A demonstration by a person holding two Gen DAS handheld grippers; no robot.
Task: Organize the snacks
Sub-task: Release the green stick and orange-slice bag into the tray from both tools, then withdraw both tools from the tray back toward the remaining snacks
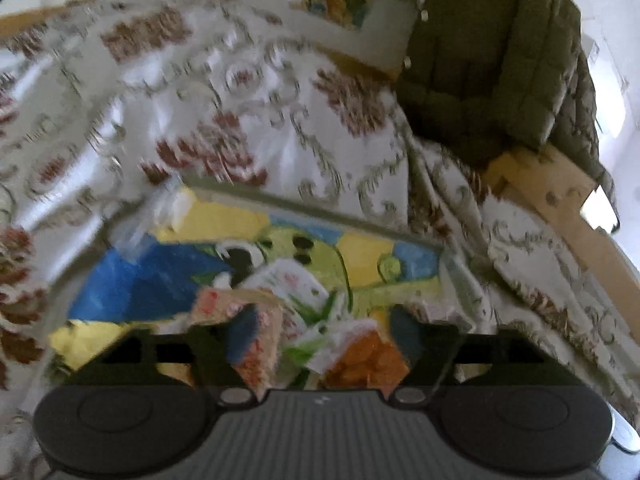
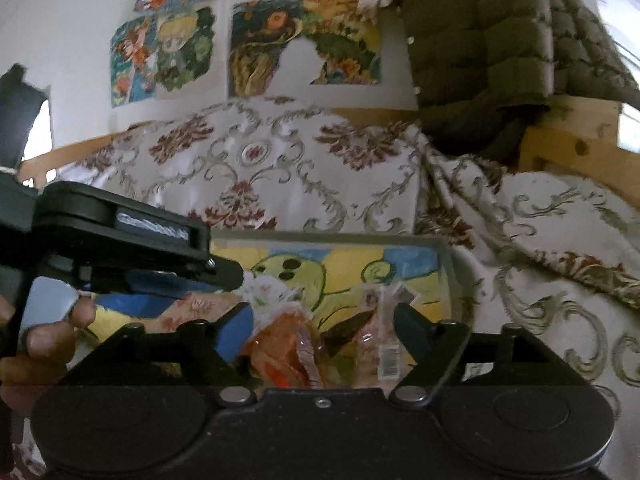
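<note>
A clear plastic box with a bright painted sheet inside lies on the patterned bedspread; it also shows in the right wrist view. Several snack packets lie in it. In the left wrist view my left gripper stands wide open over a pink packet, a white and green packet and an orange packet. In the right wrist view my right gripper is open around an orange packet and a clear wrapped snack. The left gripper's body shows at the left there.
The floral bedspread covers the bed around the box. A green quilted jacket hangs on the wooden bed frame at the right. Cartoon posters hang on the white wall behind.
</note>
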